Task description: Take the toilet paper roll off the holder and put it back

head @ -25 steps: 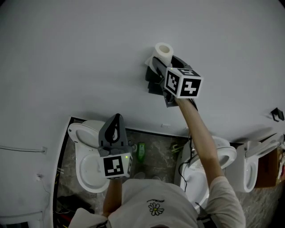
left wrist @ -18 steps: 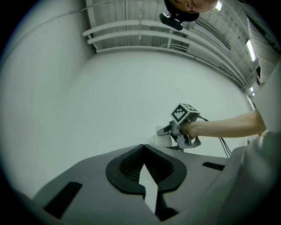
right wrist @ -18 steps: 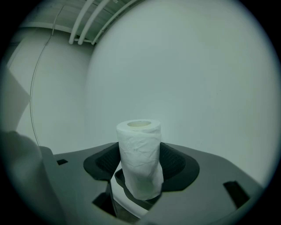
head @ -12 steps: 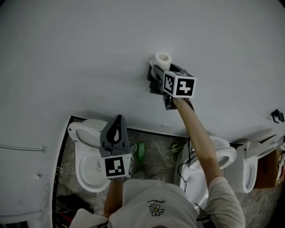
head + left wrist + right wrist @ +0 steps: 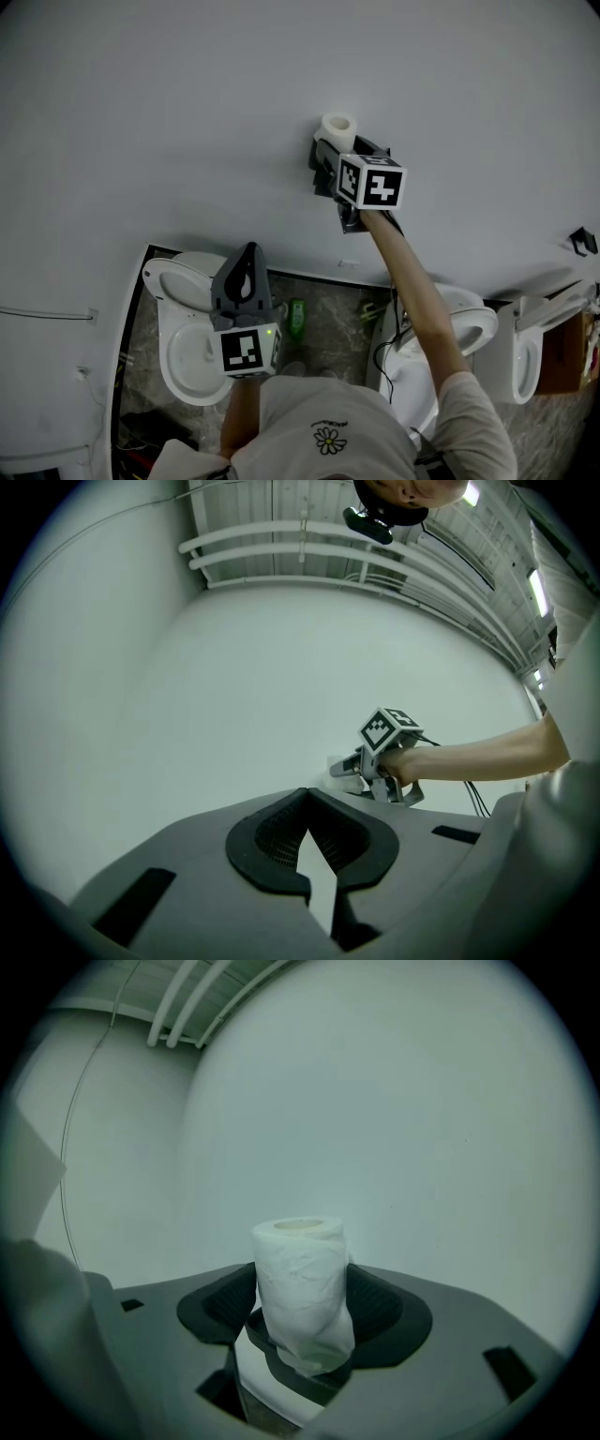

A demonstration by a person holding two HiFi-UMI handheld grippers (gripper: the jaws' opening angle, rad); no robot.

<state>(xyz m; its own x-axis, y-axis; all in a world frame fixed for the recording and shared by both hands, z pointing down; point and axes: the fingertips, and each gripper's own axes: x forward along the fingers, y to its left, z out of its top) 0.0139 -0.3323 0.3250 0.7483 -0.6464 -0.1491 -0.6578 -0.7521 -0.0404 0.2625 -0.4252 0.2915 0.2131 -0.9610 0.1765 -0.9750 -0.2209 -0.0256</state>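
Note:
A white toilet paper roll (image 5: 337, 127) stands upright between the pads of my right gripper (image 5: 336, 142), which is raised against the pale wall and shut on it. In the right gripper view the roll (image 5: 300, 1288) fills the gap between both pads, its lower end over a dark curved holder piece (image 5: 298, 1380). The black holder (image 5: 322, 174) shows on the wall just under the roll. My left gripper (image 5: 246, 261) hangs lower, over a toilet, with its jaws (image 5: 306, 794) closed tip to tip and nothing in them. It looks toward the right gripper (image 5: 354, 767).
Below the wall are two white toilets (image 5: 183, 328) (image 5: 445, 342), another white fixture (image 5: 525, 361) at the right, and a green bottle (image 5: 297, 319) on the dark marbled floor. A small black fitting (image 5: 583, 241) is on the wall at the far right.
My right gripper has carried the roll a little down and left, closer to the holder on the wall. The left gripper has barely moved.

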